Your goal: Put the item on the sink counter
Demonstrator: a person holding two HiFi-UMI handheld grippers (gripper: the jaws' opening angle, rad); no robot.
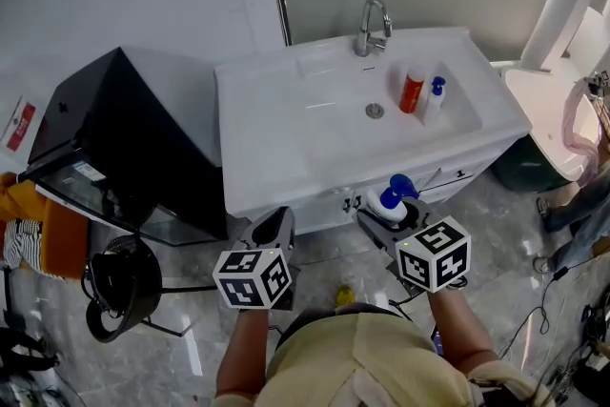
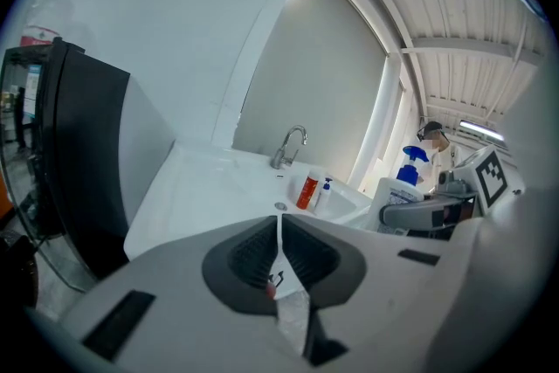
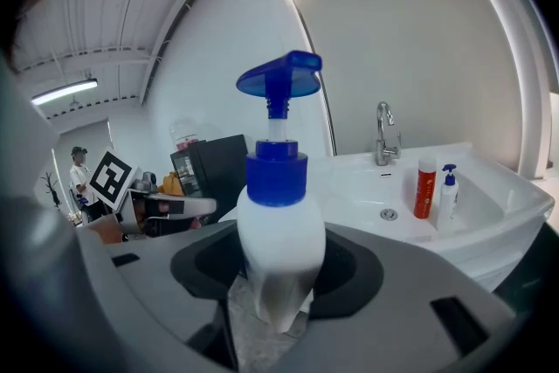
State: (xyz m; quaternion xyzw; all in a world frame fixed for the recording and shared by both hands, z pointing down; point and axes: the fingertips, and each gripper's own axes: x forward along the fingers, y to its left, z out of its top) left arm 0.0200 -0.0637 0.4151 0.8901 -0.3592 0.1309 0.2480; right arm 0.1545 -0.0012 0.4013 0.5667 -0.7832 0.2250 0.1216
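Right claw (image 3: 279, 271) pinches pump bottle (image 3: 281, 205) low on its body, upright so it lands standing. It's held just in front of sink desk (image 1: 267, 138), not yet over it. Left claw (image 2: 279, 227) pressed together, empty.

Bathroom, looks like a mock-up inside a bigger hall; white sink counter (image 1: 267, 138) with moulded basin (image 1: 334, 124), chrome tap (image 1: 373, 26) and drain (image 1: 375, 111); red bottle (image 1: 411, 91) and small white pump bottle (image 1: 435, 100) standing in the basin; drawers (image 1: 448, 176) below; white bowl-shaped fixture (image 1: 543, 110) just right of the counter, likely a toilet; glossy marble-look floor (image 1: 191, 353); not homely though: black glass-fronted cabinet (image 1: 124, 138) beside the counter, black floor fan (image 1: 122, 286), loose cables (image 1: 548, 300) on the floor; strip light (image 3: 65, 90) on a ribbed ceiling in the right gripper view.
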